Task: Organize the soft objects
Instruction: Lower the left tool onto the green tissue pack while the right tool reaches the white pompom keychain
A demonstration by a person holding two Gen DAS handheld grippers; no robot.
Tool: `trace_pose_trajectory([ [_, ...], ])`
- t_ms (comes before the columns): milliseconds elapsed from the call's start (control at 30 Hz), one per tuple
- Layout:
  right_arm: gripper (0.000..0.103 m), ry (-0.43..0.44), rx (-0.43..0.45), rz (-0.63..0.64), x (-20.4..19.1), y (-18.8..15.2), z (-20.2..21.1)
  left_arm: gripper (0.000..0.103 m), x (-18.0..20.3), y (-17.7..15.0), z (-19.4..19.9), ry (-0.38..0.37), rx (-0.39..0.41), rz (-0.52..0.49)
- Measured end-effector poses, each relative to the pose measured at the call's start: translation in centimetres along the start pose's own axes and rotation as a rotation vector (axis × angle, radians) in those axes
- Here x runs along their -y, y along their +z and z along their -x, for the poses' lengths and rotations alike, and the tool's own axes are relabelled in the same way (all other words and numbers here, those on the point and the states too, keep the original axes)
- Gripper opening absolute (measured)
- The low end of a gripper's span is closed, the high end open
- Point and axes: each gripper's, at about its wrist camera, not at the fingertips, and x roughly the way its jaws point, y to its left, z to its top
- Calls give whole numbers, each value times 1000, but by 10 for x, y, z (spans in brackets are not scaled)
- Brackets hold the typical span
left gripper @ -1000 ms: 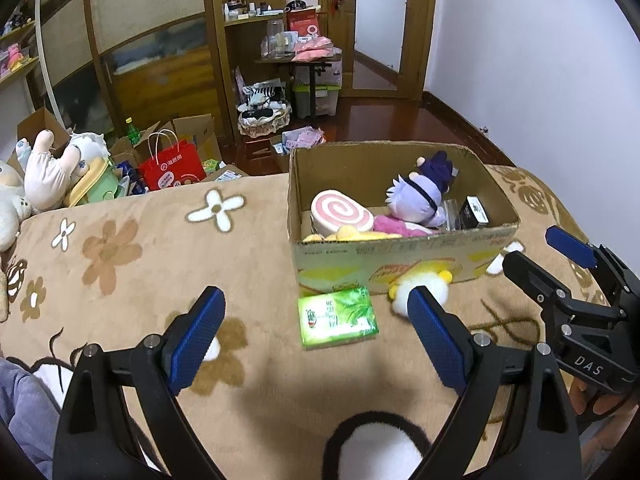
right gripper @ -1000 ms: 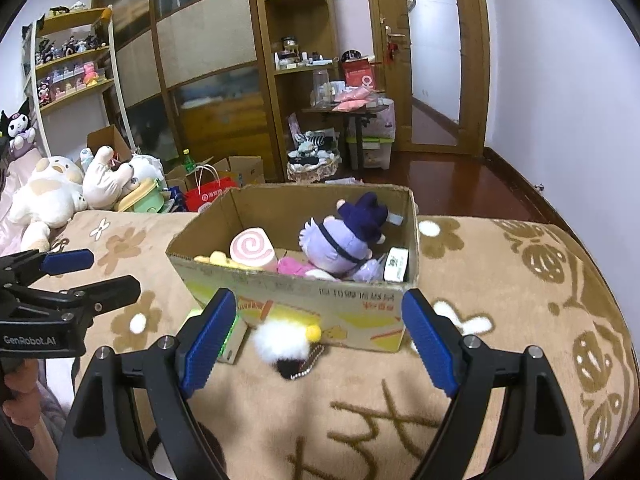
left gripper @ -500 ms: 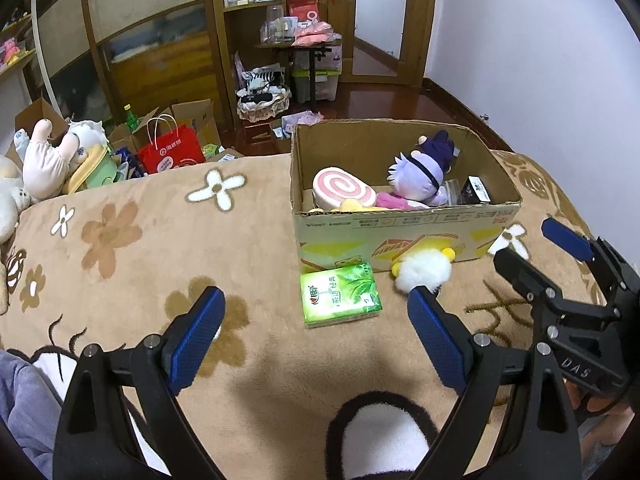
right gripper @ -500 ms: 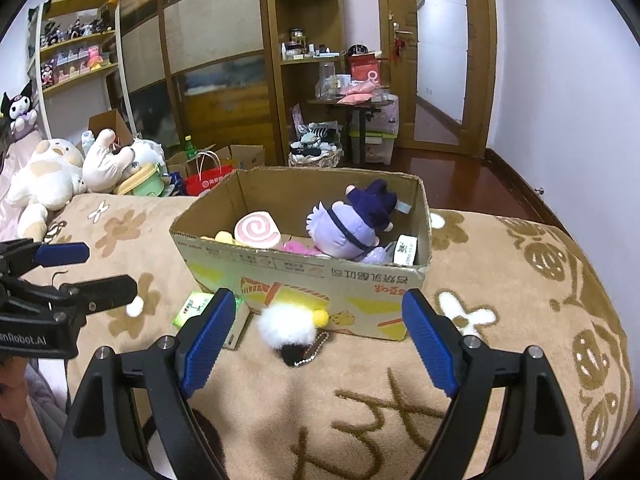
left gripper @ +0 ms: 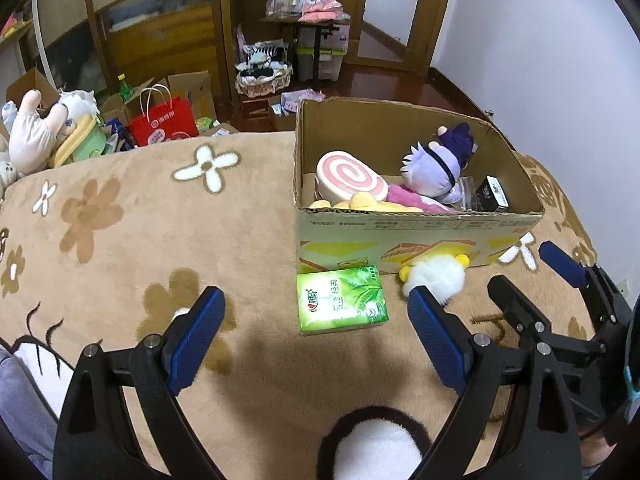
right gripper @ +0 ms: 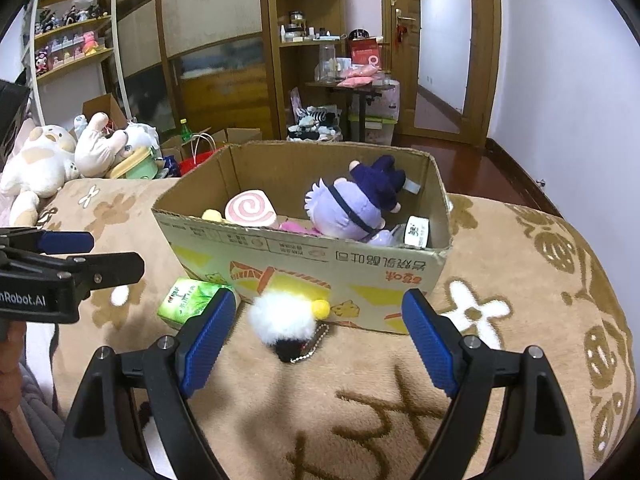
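A cardboard box (left gripper: 420,236) (right gripper: 304,256) stands on the brown blanket. It holds a pink swirl cushion (left gripper: 348,172) (right gripper: 250,208), a purple plush doll (left gripper: 436,164) (right gripper: 352,204) and a small black-and-white box (left gripper: 494,194). A green tissue pack (left gripper: 340,298) (right gripper: 188,298) and a white fluffy keychain plush (left gripper: 436,278) (right gripper: 286,316) lie in front of the box. My left gripper (left gripper: 316,332) is open above the tissue pack. My right gripper (right gripper: 312,332) is open, just short of the fluffy plush.
Large plush toys (right gripper: 40,164) (left gripper: 40,136) lie at the bed's far left. A red paper bag (left gripper: 164,124), boxes and shelves (right gripper: 304,40) stand on the floor beyond. The blanket (right gripper: 520,280) stretches to the right of the box.
Both grippers have moved forward and a little lower toward the box front. The tissue pack and fluffy plush look closer. Both stay open.
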Motion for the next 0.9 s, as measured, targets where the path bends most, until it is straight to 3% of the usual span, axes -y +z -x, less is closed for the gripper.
trace_pose_trajectory([
  [900,89,6,-116,-16,-2,-11,-58,92,-2,12,-67,-43,-142,32],
])
